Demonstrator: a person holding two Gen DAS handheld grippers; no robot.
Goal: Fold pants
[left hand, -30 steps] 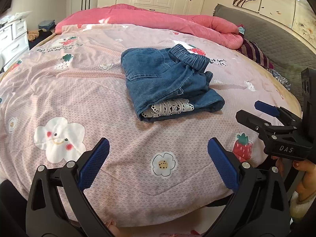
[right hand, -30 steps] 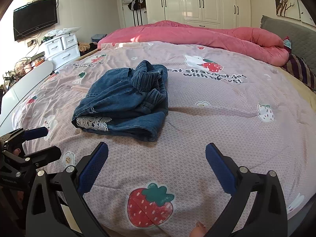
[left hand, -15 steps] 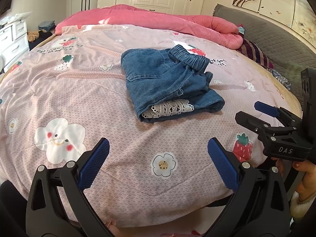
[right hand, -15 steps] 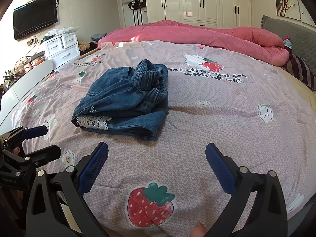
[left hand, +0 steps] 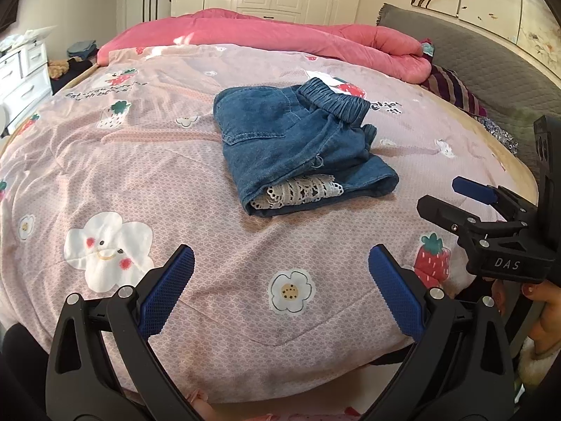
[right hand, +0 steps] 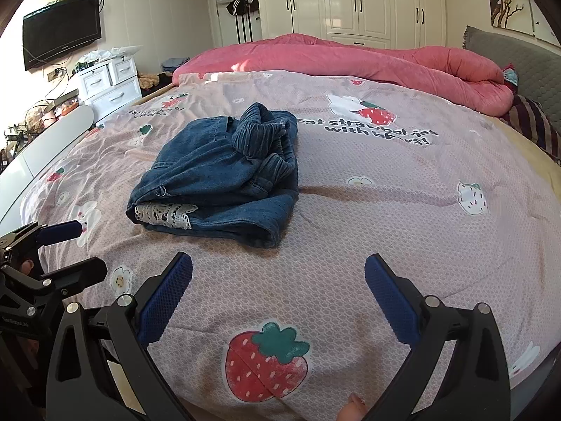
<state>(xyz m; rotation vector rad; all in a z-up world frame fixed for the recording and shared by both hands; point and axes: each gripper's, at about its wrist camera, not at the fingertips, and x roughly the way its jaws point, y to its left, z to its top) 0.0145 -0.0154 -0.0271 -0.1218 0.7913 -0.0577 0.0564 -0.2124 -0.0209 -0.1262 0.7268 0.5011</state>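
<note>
Blue denim pants (left hand: 294, 151) with a white lace hem lie folded in a compact bundle in the middle of the bed; they also show in the right wrist view (right hand: 224, 179). My left gripper (left hand: 280, 284) is open and empty, held near the bed's front edge, well short of the pants. My right gripper (right hand: 278, 287) is open and empty, also back from the pants. The right gripper shows at the right of the left wrist view (left hand: 455, 198); the left gripper shows at the left of the right wrist view (right hand: 75, 249).
A pink strawberry-print bedspread (left hand: 140, 175) covers the bed. A rolled pink duvet (left hand: 298, 35) lies along the far side, by a grey headboard (left hand: 473, 63). White drawers (right hand: 108, 84) and a wall TV (right hand: 61, 29) stand at the left. Wardrobes (right hand: 357, 0) line the back wall.
</note>
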